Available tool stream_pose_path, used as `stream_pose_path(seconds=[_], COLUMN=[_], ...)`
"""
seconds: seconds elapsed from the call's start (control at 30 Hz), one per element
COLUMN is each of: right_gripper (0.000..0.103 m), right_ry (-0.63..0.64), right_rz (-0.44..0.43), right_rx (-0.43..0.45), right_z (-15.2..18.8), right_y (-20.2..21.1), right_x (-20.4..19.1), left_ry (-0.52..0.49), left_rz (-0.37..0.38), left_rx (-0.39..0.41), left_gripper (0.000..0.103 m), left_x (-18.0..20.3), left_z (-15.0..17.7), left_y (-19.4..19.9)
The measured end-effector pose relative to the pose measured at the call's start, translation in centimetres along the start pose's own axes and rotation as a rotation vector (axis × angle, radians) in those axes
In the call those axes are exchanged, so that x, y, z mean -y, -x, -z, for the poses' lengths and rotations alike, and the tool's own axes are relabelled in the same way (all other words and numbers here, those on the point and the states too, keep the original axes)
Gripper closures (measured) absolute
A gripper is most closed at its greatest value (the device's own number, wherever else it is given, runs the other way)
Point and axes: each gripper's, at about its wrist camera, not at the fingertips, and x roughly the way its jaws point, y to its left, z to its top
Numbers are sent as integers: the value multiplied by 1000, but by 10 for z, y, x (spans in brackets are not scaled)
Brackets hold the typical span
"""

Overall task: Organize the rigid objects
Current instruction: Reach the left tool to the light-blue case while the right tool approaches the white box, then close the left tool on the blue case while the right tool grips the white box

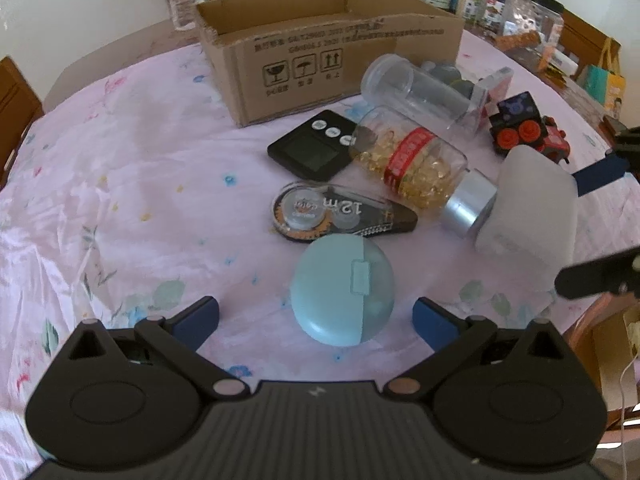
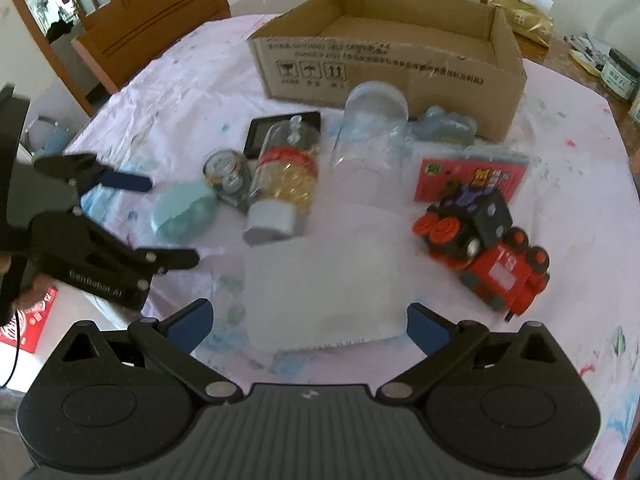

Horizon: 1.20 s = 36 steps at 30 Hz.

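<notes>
Both grippers hover with jaws spread: the left gripper (image 1: 316, 318) over a teal case (image 1: 342, 290), the right gripper (image 2: 310, 326) around a white block (image 2: 320, 292). Bare tablecloth (image 1: 140, 168) lies open on the left, before the empty box (image 1: 328, 44); a bottle (image 1: 420, 164), tape (image 1: 340, 212) and toy train (image 2: 484, 248) crowd the middle.

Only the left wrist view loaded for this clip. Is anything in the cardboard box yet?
Observer: Nothing that shows. The right wrist view looks into the cardboard box, and the visible part of its floor is bare.
Operator: What's the pink thing behind the toy train?
Observer: A pink and red printed card pack, lying flat on the cloth.
Operator: Is the right gripper shut on the white block?
Observer: No. Its jaws are open, with a gap to the block on each side.
</notes>
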Motion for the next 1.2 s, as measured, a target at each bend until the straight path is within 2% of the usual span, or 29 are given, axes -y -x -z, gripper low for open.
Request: stream_pose_path(seconds=[0.07,0.13,0.3,0.47,0.77,1.07,1.17,1.2], right_gripper=[0,0,0,0,0,0,0,0], right_ry=[-1,0,43,31,55,60,55,60], right_rz=[19,51,150,149,163,154,137,134], right_rx=[-2,0,-11,1,-4,-32,-41,-44], right_z=[3,7,20,24,13,-3,-6,-6], right_y=[-3,-7,-20,-22,-23,-37,-39,-39], right_x=[-2,-3,-6,-5,-10,-14,-12,-12], left_ry=[-16,-30,-54,-55,13,51,52,53], left_rz=[7,8,-3,18,0,-16,-12,-9], left_rx=[10,17,38,31,16,26,22,20], left_gripper=[10,22,38,51,50,48,45,40], left_x=[1,3,7,11,-4,-1,0,0], left_z=[-2,-6,-9,-8,-1,-2,-3,-3], left_y=[1,2,6,6,11,10,9,9])
